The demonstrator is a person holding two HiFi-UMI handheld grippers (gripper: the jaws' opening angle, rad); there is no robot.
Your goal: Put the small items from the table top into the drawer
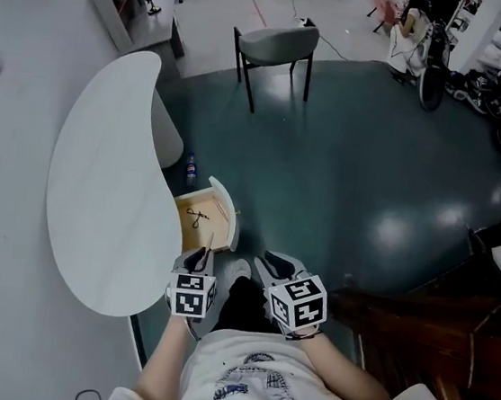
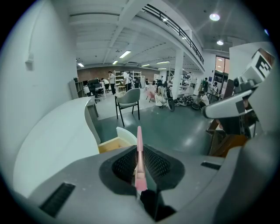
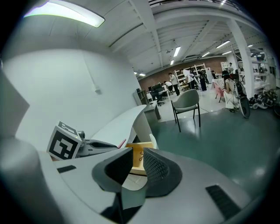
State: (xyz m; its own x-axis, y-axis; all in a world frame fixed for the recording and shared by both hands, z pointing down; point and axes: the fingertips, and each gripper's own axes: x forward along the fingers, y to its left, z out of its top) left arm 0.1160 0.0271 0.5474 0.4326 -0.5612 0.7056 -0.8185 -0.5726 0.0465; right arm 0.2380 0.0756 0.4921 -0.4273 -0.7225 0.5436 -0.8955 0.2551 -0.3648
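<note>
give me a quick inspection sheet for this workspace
surface: white table, top looks bare
job's things: thin pink item in the left gripper; drawer open, small scissors-like item inside
clutter: bottle on the floor beside the table
grippers: left gripper shut on the thin pink item; right gripper open, empty
cables: cable loop on the floor, lower left of head view
surroundings: grey chair, bikes parked beyond

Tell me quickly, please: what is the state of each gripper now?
Left gripper: closed on a thin pink stick, perhaps a pen.
Right gripper: open, nothing between its jaws.
</note>
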